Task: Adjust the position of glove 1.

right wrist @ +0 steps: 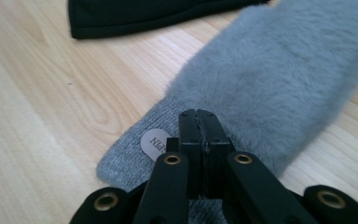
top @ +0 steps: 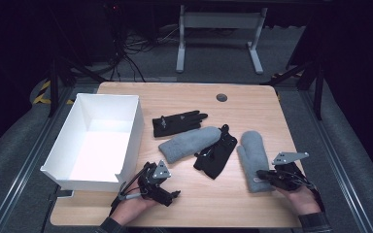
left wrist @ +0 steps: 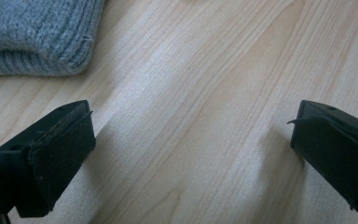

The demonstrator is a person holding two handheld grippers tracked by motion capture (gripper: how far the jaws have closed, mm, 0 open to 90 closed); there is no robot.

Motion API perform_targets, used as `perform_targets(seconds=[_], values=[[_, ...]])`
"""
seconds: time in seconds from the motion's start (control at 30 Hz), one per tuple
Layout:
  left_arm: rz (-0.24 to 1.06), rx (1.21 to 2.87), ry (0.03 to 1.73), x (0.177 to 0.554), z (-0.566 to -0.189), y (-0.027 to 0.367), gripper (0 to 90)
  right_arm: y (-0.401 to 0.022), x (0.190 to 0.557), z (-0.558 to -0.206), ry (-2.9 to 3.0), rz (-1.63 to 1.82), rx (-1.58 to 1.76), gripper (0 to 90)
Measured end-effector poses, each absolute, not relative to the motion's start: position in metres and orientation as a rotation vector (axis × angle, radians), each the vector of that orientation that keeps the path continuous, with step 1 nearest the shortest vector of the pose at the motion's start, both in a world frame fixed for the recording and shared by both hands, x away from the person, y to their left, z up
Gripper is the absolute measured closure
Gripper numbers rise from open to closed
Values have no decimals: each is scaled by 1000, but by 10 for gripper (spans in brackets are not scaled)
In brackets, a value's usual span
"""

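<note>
The grey mitten [top: 253, 160] lies at the table's [top: 199, 99] right side, your right gripper [top: 263, 175] at its cuff; your left gripper [top: 174, 195] rests near the white box [top: 135, 126]. In the left gripper view, your jaws stand wide apart over bare wood. In the right gripper view, your jaws are pressed together, pinching the mitten's ribbed cuff [right wrist: 135, 154] beside its round label [right wrist: 154, 144]

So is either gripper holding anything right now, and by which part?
The right gripper is shut on the grey mitten, pinching its ribbed cuff beside the round label. The left gripper stands open over bare table, holding nothing.
</note>
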State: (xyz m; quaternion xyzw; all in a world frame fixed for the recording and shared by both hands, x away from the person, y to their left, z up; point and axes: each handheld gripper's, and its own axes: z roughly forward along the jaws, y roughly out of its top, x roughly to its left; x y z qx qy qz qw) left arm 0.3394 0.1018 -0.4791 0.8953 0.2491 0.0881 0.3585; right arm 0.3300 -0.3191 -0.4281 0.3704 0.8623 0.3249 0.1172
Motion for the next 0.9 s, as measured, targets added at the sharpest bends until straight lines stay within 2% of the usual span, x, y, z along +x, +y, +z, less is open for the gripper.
perform_targets(seconds=[0.9], values=[[227, 2311, 644, 339, -479, 101, 1, -243, 323, -433, 2749, 1073, 767, 899]])
